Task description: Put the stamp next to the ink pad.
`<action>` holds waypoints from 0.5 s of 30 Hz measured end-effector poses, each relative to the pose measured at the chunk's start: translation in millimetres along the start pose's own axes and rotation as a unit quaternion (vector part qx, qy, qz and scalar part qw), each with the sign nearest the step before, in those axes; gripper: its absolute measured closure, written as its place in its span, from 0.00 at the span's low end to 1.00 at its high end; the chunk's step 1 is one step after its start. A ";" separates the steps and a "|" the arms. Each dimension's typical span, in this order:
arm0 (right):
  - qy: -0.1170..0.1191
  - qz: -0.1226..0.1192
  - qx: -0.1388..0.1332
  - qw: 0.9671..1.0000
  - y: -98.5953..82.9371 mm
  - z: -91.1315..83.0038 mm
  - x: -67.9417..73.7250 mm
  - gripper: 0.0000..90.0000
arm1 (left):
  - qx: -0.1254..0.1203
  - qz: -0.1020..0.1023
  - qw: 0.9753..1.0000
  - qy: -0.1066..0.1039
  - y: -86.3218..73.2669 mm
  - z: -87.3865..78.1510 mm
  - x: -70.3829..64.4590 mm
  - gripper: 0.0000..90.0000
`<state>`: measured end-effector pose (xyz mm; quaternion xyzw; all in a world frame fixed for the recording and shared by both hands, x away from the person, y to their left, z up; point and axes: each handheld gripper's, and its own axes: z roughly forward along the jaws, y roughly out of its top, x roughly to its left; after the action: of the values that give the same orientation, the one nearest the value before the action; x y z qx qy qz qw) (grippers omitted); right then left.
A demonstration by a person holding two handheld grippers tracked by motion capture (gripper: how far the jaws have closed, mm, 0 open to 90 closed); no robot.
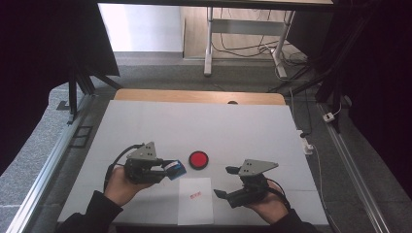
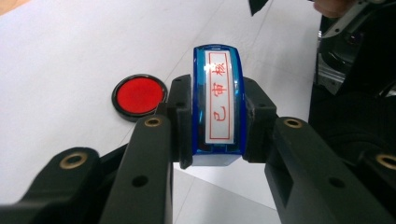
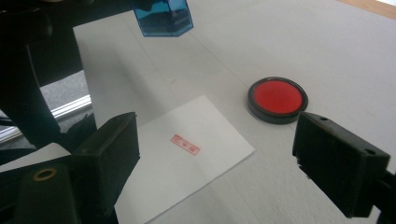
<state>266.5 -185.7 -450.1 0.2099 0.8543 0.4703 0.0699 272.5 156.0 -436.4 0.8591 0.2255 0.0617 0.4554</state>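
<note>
Stamp (image 2: 216, 105) sits clamped in left tongs (image 1: 170, 168) above the paper (image 1: 195, 201); right tongs (image 1: 226, 181) gape apart.

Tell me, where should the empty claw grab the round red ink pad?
Probably by its black rim: the ink pad lies flat and low on the table, so the open right claw would best come straight down from above, jaws on opposite edges of the round rim, clear of the red ink surface. The left claw is busy holding the blue stamp.
</note>
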 end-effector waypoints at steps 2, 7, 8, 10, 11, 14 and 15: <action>-0.006 0.004 0.001 1.000 -0.9 -1.0 0.0 0.15 | 0.002 -0.002 1.000 0.004 -1.3 -1.0 1.5 0.77; -0.017 0.019 0.004 1.000 -3.0 -4.7 -0.9 0.11 | 0.007 -0.005 1.000 0.015 -4.6 -2.8 4.4 0.77; -0.019 0.022 0.005 1.000 -3.3 -5.8 -1.1 0.10 | 0.009 -0.006 1.000 0.017 -5.1 -3.1 4.9 0.77; -0.020 0.028 0.006 0.999 -4.4 -7.7 -1.4 0.08 | 0.011 -0.009 1.000 0.022 -6.6 -3.8 6.2 0.77; -0.026 0.028 0.009 0.999 -5.3 -8.8 -1.1 0.07 | 0.013 -0.012 1.000 0.026 -7.4 -3.9 6.8 0.77; -0.034 0.032 0.014 0.999 -8.1 -11.6 -1.1 0.04 | 0.017 -0.019 0.999 0.035 -10.6 -4.7 9.5 0.77; -0.039 0.034 0.016 0.999 -9.0 -13.1 -1.2 0.03 | 0.019 -0.020 0.999 0.037 -11.6 -4.9 10.3 0.77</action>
<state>260.9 -200.6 -450.5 0.2582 0.8509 0.4498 0.0839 276.3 169.8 -443.9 0.8600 0.2607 0.0799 0.4313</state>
